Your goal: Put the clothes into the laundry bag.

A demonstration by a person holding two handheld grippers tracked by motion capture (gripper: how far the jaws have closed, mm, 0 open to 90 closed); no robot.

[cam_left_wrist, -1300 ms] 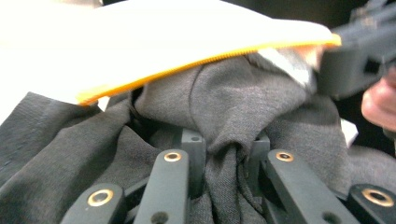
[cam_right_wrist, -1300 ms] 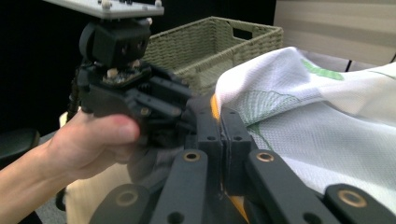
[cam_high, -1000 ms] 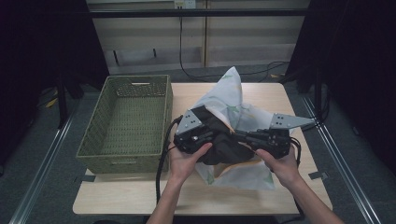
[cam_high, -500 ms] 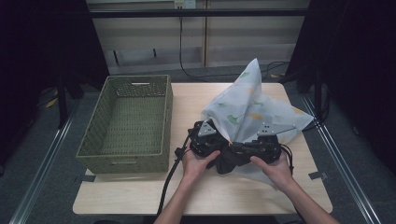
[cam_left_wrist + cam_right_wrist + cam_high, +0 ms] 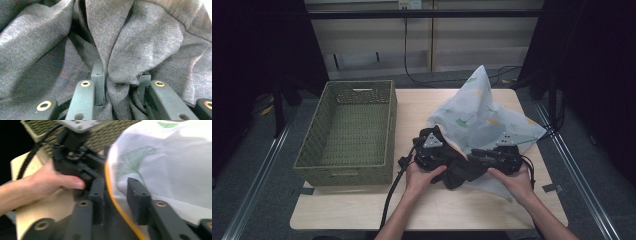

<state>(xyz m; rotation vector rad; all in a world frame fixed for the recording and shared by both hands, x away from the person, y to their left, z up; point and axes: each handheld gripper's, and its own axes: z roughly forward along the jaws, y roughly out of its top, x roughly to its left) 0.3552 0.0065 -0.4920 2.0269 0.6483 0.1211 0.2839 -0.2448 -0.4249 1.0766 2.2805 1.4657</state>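
A white mesh bag (image 5: 482,117) with leaf prints stands peaked on the table's right half. A dark grey cloth (image 5: 459,172) lies bunched at its near side, between my two grippers. My left gripper (image 5: 451,161) points right into the cloth. A thick grey fold (image 5: 120,75) fills the gap between its jaws and touches both pads; the jaws have just been opening slightly. My right gripper (image 5: 473,161) points left. Its jaws have just been opening and stand apart around the bag's orange-edged rim (image 5: 113,192), not pressing on it.
A green woven basket (image 5: 349,130) stands on the table's left half, close to the left hand (image 5: 422,175). The wooden table (image 5: 462,210) has bare room along its near edge. Black cables trail from the grippers toward the person.
Both hands have sunk to the table with the bag and cloth. The bag, earlier lifted over the grippers, now stands behind them. The right jaws have opened.
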